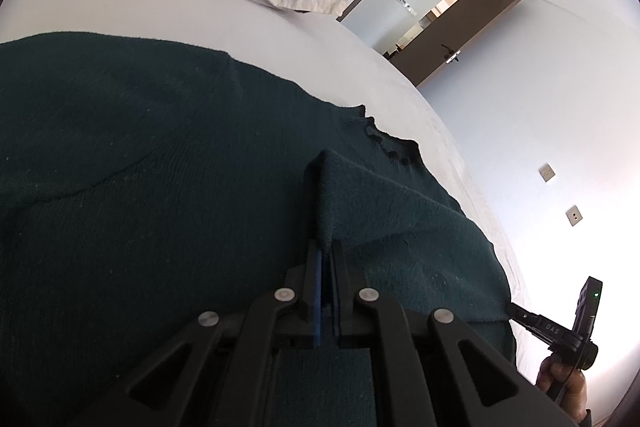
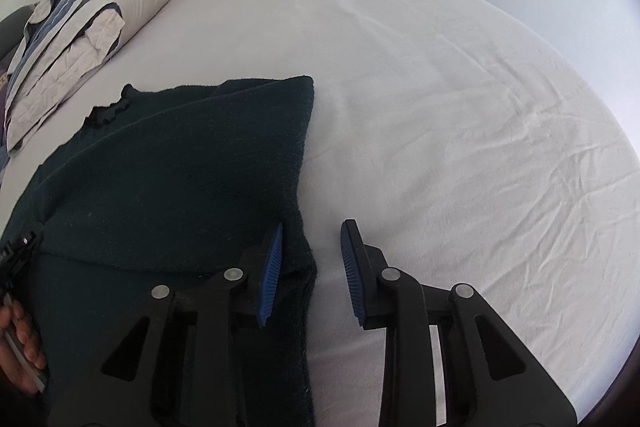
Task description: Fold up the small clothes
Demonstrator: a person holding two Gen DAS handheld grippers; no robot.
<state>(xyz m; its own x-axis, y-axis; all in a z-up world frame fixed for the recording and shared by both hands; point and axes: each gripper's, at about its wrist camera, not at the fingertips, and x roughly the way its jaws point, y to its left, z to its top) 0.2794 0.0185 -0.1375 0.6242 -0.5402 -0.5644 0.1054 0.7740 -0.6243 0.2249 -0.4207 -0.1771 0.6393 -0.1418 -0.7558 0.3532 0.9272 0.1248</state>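
A dark green knitted sweater (image 1: 140, 187) lies spread on the white bed sheet (image 1: 200, 15), its frilled neckline (image 1: 384, 139) towards the far side. My left gripper (image 1: 326, 247) is shut on a raised pinch of the sweater's fabric. In the right wrist view the sweater (image 2: 180, 167) fills the left half, and its folded right edge runs down past the left blue pad (image 2: 272, 267). My right gripper (image 2: 313, 227) stands open over that edge, its pads pressing on nothing. The right gripper (image 1: 516, 311) also shows at the left wrist view's lower right, at the sweater's border.
A folded grey and blue duvet (image 2: 80, 27) lies at the head of the bed. White sheet (image 2: 440, 107) stretches to the right of the sweater. A brown door (image 1: 460, 39) stands open beyond the bed. A person's hand (image 2: 24, 347) holds the left gripper (image 2: 18, 251).
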